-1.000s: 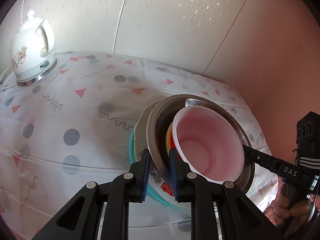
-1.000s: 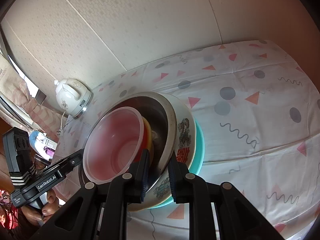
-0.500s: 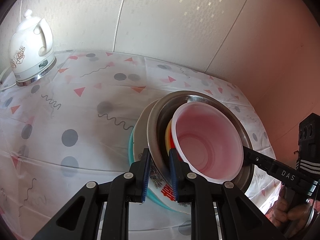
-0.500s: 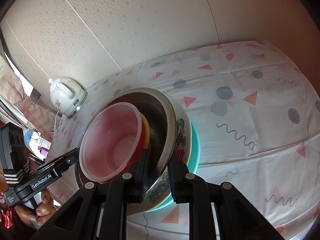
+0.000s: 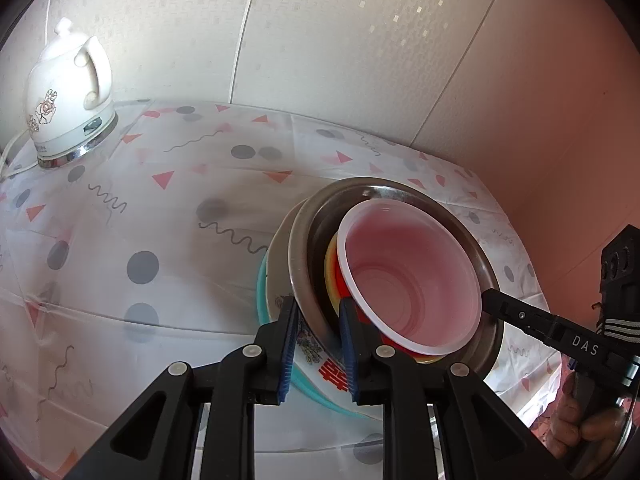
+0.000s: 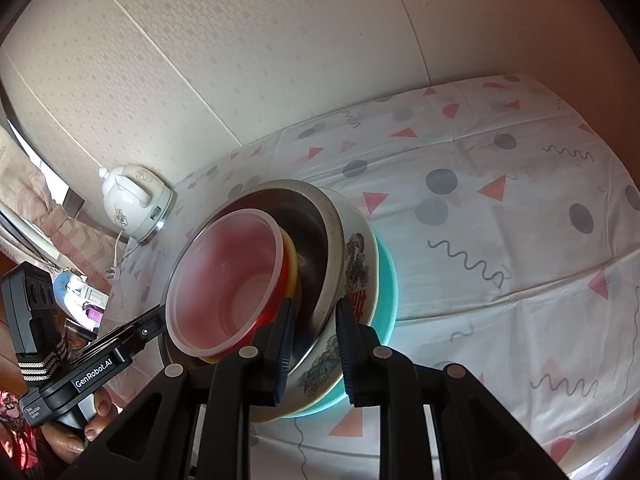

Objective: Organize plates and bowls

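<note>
A nested stack of bowls sits over the patterned tablecloth: a teal plate (image 6: 386,280) lowest, then a white printed bowl (image 5: 280,280), a steel bowl (image 5: 486,268), yellow and red bowls, and a translucent pink bowl (image 5: 412,280) on top. My left gripper (image 5: 318,340) is shut on the near rim, one pad outside the white bowl and one inside the steel bowl. My right gripper (image 6: 315,340) clamps the same two rims on the opposite side. Each gripper also shows in the other's view, the right gripper (image 5: 520,314) and the left gripper (image 6: 140,330). Whether the stack rests on the cloth I cannot tell.
A white kettle (image 5: 66,92) with a cord stands at the table's far left corner by the wall. The tablecloth (image 6: 500,240) spreads wide to the right of the stack. Panelled walls close the back. Hands hold both gripper handles at the table's edges.
</note>
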{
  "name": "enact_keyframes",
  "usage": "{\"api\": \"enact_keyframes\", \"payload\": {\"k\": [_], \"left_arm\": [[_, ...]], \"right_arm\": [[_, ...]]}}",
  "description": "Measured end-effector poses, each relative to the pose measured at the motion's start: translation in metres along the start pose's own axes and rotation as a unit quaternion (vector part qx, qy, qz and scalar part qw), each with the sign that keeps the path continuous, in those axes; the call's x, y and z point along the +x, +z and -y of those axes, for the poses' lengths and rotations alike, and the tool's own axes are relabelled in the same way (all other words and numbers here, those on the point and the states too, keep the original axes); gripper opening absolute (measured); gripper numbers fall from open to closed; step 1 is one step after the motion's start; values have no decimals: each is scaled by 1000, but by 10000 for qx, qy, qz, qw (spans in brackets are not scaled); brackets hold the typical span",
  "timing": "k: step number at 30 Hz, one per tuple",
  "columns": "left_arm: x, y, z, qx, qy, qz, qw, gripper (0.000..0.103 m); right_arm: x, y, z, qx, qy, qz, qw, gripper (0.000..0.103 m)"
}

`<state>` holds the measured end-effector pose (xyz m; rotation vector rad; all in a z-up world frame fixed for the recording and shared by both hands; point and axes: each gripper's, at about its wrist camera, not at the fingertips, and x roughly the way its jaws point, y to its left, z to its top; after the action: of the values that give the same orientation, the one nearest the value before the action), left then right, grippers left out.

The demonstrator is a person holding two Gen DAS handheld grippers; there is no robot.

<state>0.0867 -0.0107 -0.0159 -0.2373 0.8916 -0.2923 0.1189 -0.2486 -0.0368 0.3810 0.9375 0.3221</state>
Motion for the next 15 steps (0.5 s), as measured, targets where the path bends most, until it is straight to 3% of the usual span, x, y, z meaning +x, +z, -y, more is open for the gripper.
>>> {"api": "enact_keyframes", "payload": {"k": [15], "left_arm": [[-2, -5, 4, 72, 129, 110, 9998, 22]], "right_arm": [[2, -4, -12, -217, -273, 102, 9993, 18]]}}
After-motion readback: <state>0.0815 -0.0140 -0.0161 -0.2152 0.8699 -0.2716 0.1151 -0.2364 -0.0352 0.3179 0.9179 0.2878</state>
